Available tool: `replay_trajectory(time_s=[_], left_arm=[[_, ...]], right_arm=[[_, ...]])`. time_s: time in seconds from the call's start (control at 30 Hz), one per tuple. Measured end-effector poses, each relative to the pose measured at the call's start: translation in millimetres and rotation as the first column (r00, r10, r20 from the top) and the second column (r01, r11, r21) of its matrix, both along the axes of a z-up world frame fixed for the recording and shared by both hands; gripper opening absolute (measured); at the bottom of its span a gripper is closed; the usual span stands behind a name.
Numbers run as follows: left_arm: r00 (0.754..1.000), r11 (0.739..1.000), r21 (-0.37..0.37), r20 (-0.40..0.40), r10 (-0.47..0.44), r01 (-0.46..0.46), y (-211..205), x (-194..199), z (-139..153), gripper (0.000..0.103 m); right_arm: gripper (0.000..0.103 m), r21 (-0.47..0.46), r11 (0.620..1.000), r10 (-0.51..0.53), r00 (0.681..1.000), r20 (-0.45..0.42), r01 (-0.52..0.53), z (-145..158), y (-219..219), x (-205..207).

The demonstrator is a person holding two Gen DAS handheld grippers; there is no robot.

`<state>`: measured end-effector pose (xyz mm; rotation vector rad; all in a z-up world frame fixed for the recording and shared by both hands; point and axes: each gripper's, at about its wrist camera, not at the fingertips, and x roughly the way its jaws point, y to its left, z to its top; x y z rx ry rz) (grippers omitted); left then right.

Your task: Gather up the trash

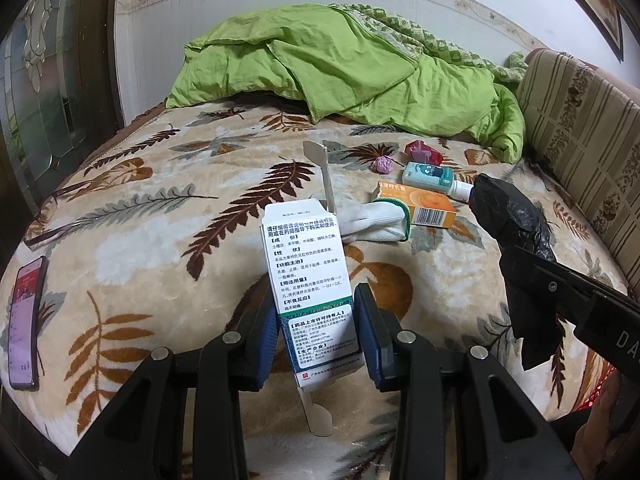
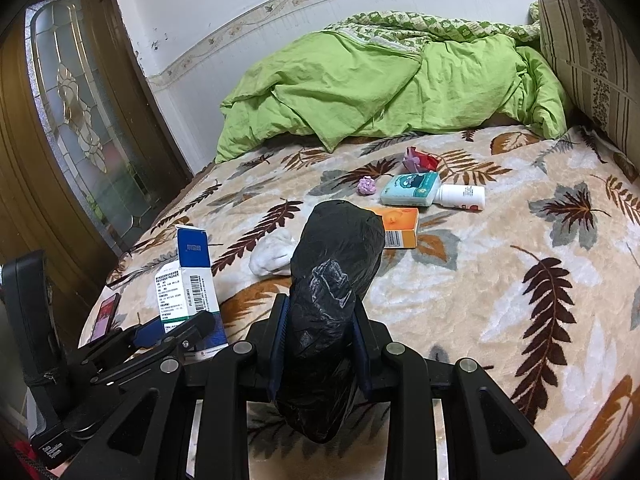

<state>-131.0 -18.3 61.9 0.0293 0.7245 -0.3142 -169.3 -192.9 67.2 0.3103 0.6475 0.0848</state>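
Leaf-patterned blanket [image 1: 168,184] covers the bed. My left gripper [image 1: 316,332] pinches an upright white medicine box [image 1: 310,280] near the bed's front edge; my right gripper [image 2: 320,340] squeezes a black trash bag [image 2: 332,264]. Behind lie an orange box [image 1: 430,204], a white sock [image 1: 376,222] and a bottle [image 2: 460,196].

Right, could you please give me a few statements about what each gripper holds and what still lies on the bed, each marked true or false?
1. The left gripper is shut on the white medicine box. True.
2. The right gripper is open. False: it is shut on the black plastic bag.
3. The orange box lies on the blanket. True.
4. The phone lies beside the green quilt. False: it lies near the bed's left edge, far from the quilt.
5. The white sock is inside the bag. False: it lies on the blanket.
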Motion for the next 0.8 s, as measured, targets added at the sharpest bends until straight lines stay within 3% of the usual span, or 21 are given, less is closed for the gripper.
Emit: replay_trajectory(time_s=[0.8], left_arm=[[1.000, 1.000, 0.024, 0.008, -0.009, 0.008, -2.1, -0.8, -1.6, 0.036]], right_arm=[[0.030, 0.015, 1.000, -0.008, 1.000, 0.006, 0.008, 1.1, -1.5, -1.2]])
